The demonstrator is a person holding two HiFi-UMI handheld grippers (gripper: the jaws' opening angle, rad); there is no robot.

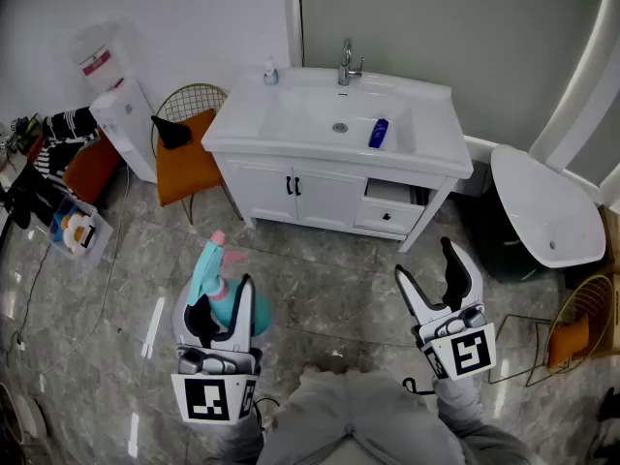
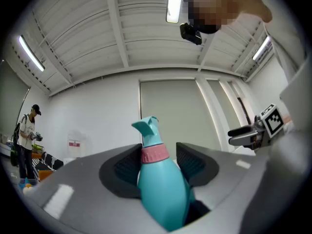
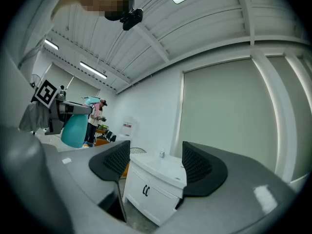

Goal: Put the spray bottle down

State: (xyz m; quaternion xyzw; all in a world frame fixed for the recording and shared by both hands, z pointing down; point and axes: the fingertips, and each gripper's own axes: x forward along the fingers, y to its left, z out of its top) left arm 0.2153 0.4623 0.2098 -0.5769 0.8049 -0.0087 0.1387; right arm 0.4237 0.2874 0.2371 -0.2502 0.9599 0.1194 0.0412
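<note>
Teal spray bottle [image 1: 215, 277] with a pink collar, clamped at the body by the left gripper [image 1: 221, 310], nozzle up and leaning a bit away from the person. It's in the air over the grey marble-look floor [image 1: 320, 279], in front of the white vanity [image 1: 291, 151] and well apart from it. The right gripper [image 1: 426, 264] has its jaws spread wide with nothing between them; its view just looks through the gap at the vanity.

Set-down not yet begun. My guess at doing it well:
- Pick a flat bare spot. The vanity top left of the basin looks free and the floor is nearer; can't tell which is meant.
- Bring the bottle upright and lower until the base sits flat.
- Part the jaws slowly and back off straight so the fingers don't clip the trigger head. It may tip if released tilted.
- Keep clear of the blue bottle [image 1: 378, 134] in the basin and the small bottle [image 1: 270, 70] by the faucet.

Writing: none readable on the spray bottle. Black-white square markers on both gripper cubes. Red label on the water dispenser [image 1: 108, 76], too small to read.
</note>
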